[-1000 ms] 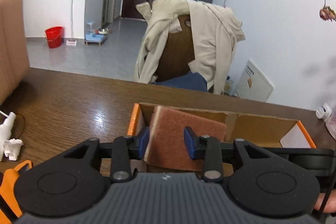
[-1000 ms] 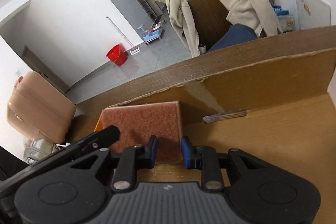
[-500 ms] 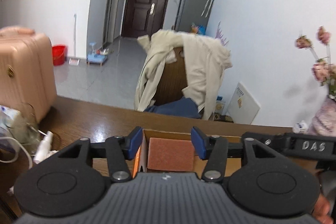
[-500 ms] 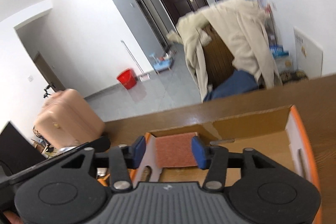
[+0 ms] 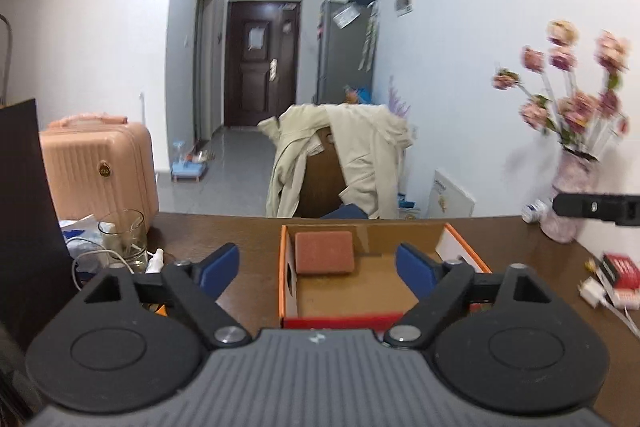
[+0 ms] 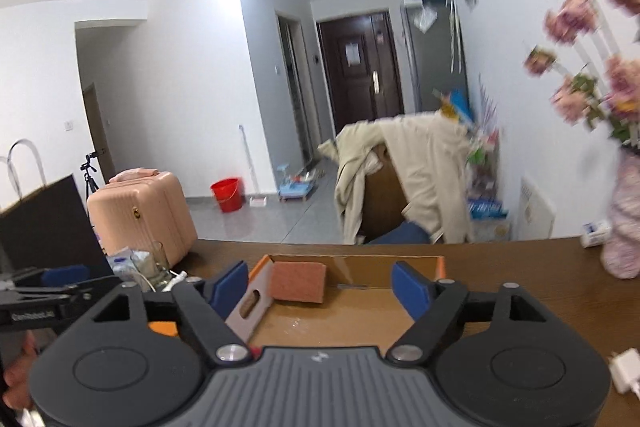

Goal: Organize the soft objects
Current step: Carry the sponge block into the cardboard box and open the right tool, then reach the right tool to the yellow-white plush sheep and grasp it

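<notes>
A reddish-brown scouring sponge (image 5: 324,253) (image 6: 298,281) stands on edge in the far left corner of an open cardboard box (image 5: 384,285) (image 6: 360,311) with orange edges on the brown table. My left gripper (image 5: 318,265) hangs back from the box and above it, its jaws still opening and nothing between the blue pads. My right gripper (image 6: 320,285) is likewise withdrawn, jaws opening and empty. A tip of the right gripper shows at the right edge of the left wrist view, and the left gripper at the left edge of the right wrist view.
A glass (image 5: 122,239) with cables and a small white bottle sits left of the box beside a black paper bag (image 5: 24,195). A vase of pink flowers (image 5: 572,195), a red packet (image 5: 620,269) and a white plug lie to the right. A chair (image 5: 344,163) draped with a beige jacket stands behind the table.
Both grippers let go of the sponge, opened wide and pulled back and up from the box. The sponge stays standing in the box corner.
</notes>
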Tool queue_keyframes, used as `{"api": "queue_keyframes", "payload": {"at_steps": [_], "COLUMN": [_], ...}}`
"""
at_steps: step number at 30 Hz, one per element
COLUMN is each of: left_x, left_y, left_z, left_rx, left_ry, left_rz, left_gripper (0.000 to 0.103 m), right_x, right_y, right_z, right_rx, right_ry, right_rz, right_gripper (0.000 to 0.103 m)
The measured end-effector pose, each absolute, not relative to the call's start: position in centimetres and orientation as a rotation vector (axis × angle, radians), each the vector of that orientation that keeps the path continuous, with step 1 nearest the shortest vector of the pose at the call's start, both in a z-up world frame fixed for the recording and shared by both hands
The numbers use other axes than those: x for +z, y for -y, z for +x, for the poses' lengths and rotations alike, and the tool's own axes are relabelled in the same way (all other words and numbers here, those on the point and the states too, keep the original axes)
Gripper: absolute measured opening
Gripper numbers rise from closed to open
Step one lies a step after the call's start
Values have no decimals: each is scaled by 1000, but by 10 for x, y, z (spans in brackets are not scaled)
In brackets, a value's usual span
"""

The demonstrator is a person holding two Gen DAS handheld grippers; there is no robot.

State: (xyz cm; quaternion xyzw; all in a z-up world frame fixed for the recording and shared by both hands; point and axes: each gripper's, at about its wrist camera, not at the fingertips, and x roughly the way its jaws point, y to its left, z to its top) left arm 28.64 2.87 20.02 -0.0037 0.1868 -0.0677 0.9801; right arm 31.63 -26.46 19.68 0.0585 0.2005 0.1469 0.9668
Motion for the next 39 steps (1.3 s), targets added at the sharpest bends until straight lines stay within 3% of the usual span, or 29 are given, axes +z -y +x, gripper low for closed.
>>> {"api": "queue_keyframes", "payload": {"at_steps": [7, 15, 21, 31, 39], "left_x": [158, 104, 73, 45, 53], "left_y": [-14, 14, 33, 47, 64], "left_z": [189, 128, 143, 208, 237], "left_rx": [-205, -297, -376, -312, -362], "left_ry": [-310, -311, -410, -501, -469], "left_rz": [32, 108, 128, 114, 122], "left_gripper": [102, 103, 103, 103, 103], "right_x": [160, 90, 54, 9, 0], "right_y": [276, 263, 258, 238, 271], "right_z": [209, 145, 144, 220, 227], "right_rx": [279, 250, 248, 198, 86], "right_ry": [-315, -337, -428, -580, -607], "right_rz": [31, -35, 39, 57, 56], "right_gripper": [90, 93, 93, 93, 84]}}
